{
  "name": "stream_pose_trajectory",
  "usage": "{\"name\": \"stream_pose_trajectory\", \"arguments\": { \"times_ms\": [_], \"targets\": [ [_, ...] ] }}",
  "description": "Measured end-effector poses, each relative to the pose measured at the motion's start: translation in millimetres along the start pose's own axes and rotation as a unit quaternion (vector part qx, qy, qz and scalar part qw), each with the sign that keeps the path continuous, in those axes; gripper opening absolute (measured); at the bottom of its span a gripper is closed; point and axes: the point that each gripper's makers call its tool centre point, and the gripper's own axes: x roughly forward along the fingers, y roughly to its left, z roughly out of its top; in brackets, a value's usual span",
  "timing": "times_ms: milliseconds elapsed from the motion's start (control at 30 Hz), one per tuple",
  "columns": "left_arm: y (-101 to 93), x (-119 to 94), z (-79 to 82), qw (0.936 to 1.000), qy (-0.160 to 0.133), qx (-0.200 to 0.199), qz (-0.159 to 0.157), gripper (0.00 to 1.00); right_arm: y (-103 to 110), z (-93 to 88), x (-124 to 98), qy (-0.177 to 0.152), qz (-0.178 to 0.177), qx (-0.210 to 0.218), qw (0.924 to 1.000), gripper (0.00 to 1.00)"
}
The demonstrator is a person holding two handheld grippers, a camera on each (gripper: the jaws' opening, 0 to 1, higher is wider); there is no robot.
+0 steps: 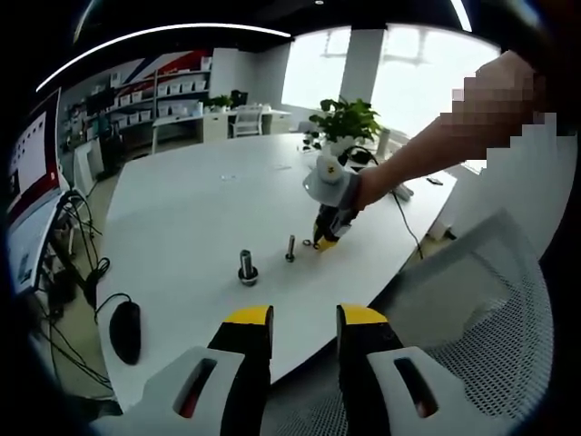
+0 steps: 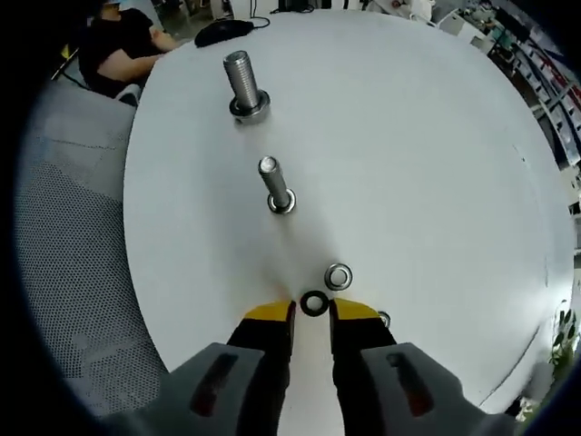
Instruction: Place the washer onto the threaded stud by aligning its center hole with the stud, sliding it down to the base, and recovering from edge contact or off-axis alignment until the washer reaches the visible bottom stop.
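In the right gripper view, a small black washer (image 2: 314, 303) lies flat on the white table (image 2: 427, 154), right between the yellow tips of my right gripper (image 2: 313, 312). The jaws stand narrow, pinching its edges. Beyond it rise a slim threaded stud (image 2: 277, 186) and a thicker stud (image 2: 245, 86), both upright on their bases. A silver washer (image 2: 339, 276) rests just ahead of the tips. In the left gripper view, my left gripper (image 1: 305, 318) hovers open and empty at the table's near edge. There the right gripper (image 1: 325, 232) points down at the table beside the slim stud (image 1: 290, 248) and thick stud (image 1: 247, 268).
Another small ring (image 2: 384, 319) lies right of my right jaw. A black mouse (image 1: 125, 331) sits near the table edge, and a potted plant (image 1: 345, 123) stands at the far side. A mesh chair (image 1: 490, 309) is close by. A seated person (image 2: 118, 45) is beyond the table.
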Motion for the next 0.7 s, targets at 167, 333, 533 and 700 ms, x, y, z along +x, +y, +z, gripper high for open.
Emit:
{"name": "stream_pose_trajectory", "arguments": {
  "times_ms": [167, 333, 533, 700],
  "targets": [
    [0.5, -0.7, 0.9, 1.0, -0.001, -0.001, 0.001, 0.26, -1.0, 2.1, 1.1, 0.023, -0.004, -0.022, 0.9995, 0.18],
    [1.5, 0.6, -0.2, 1.0, -0.002, -0.001, 0.001, 0.26, 0.8, 3.7, 0.9, 0.05, -0.013, -0.046, 0.9976, 0.15],
    [-0.7, 0.2, 2.0, 1.0, -0.002, -0.002, 0.001, 0.26, -4.6, -0.3, 4.6, 0.08, -0.019, -0.031, 0.9961, 0.15],
    [0.9, 1.0, 0.1, 1.0, -0.003, -0.002, 0.0, 0.26, -8.2, -1.7, 5.7, 0.077, -0.022, 0.0, 0.9968, 0.15]
  ]
}}
